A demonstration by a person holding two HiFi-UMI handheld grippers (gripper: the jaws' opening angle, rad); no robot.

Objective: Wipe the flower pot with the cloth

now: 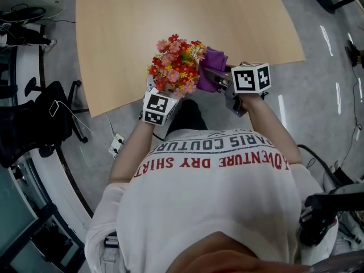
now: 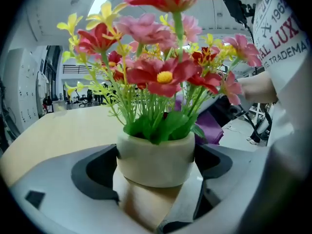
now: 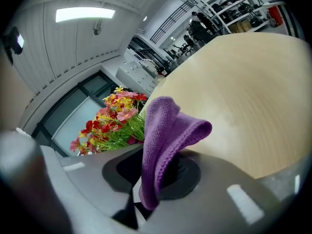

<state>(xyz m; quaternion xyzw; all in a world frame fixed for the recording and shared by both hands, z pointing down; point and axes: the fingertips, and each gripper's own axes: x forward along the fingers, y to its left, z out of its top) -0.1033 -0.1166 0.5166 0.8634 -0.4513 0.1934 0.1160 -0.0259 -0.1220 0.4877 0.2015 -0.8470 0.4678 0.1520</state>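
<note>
Left gripper [image 2: 155,177]: is clamping the flower pot [image 2: 156,157], one jaw pressing on each side of its pale, rounded body.
Right gripper [image 3: 156,172]: is pinching the purple cloth [image 3: 165,126], with a fold standing up past the jaws.
Position: the pot is hanging above the near edge of the table [image 1: 170,16], with the cloth just beside the flowers [image 2: 161,72].
Pot handling: it is looking small, smooth and probably light, so likely slippery and breakable. Gripping the wall below the rim is the safest hold.
Cloth handling: it is looking soft and limp, and should be yielding around the curve.
</note>
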